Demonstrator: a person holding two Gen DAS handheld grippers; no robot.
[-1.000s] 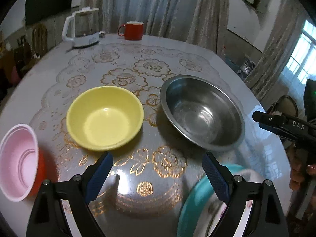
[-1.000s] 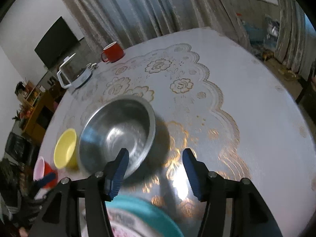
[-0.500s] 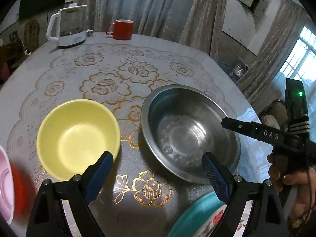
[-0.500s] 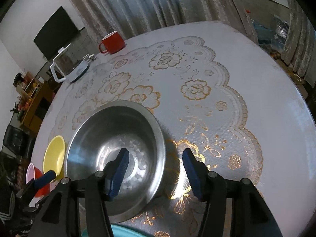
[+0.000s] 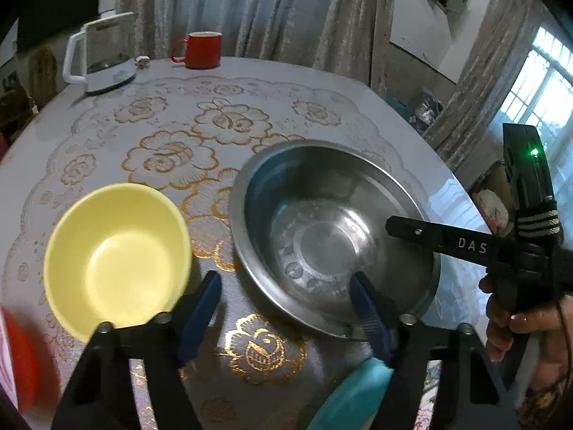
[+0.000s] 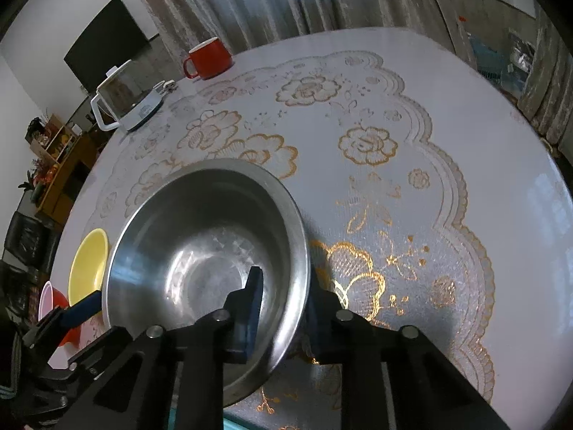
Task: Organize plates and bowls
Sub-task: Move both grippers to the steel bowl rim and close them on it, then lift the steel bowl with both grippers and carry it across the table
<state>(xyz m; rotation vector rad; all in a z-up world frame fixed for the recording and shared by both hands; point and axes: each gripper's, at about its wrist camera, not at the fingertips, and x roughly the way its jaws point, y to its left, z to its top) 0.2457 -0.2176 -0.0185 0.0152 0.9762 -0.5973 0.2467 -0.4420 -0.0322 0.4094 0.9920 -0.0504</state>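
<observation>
**Right hand-held gripper straddles the steel bowl's rim**

In the right wrist view, the right hand-held gripper [image 6: 281, 313] sits at the lower centre of the frame with its jaws on either side of the near rim of the steel bowl [image 6: 200, 251]. The left blue pad [image 6: 250, 308] is inside the bowl; the right finger lies outside the wall and is mostly hidden behind it. Whether the pads press the metal cannot be told. The bowl stands on the counter [image 6: 447, 114], which carries a cloth with gold flower prints.

In the left wrist view, the left hand-held gripper [image 5: 286, 315] is released, its blue pads wide apart at the bottom of the frame. The left pad lies just beside the yellow bowl [image 5: 114, 258] at centre left; the right pad overlaps the steel bowl's near rim in the picture. A teal plate [image 5: 354, 390] shows at the bottom edge, under the right finger. A pink and red bowl [image 5: 16, 358] is blurred at the lower left edge.

The two bowls stand close together, apart. At the upper left, well away from them, stand a red mug [image 5: 200, 49] and a white kettle [image 5: 104, 53].
</observation>
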